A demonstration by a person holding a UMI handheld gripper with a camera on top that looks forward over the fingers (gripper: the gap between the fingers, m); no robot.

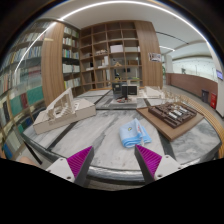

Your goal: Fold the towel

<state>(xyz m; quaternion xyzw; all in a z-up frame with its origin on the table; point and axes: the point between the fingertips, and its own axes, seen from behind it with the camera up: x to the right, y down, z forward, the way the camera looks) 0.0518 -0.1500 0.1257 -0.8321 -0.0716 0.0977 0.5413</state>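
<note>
We hold the tool (113, 163) open and empty; the blue towel (134, 133) lies bunched mid-frame on the worktop (95, 135), so next we reach for its edge

Shelves: I see tall wooden bookshelves (110, 55) on the far wall, and more books along the left wall (25, 85).
Table: a pale table (100, 140) with a marbled top lies below me.
Far edge: a dark chair (125, 92) stands just beyond it.
Light: curved ceiling strips (140, 8) glow overhead.
Right side: a low wooden counter (195, 90).
</note>
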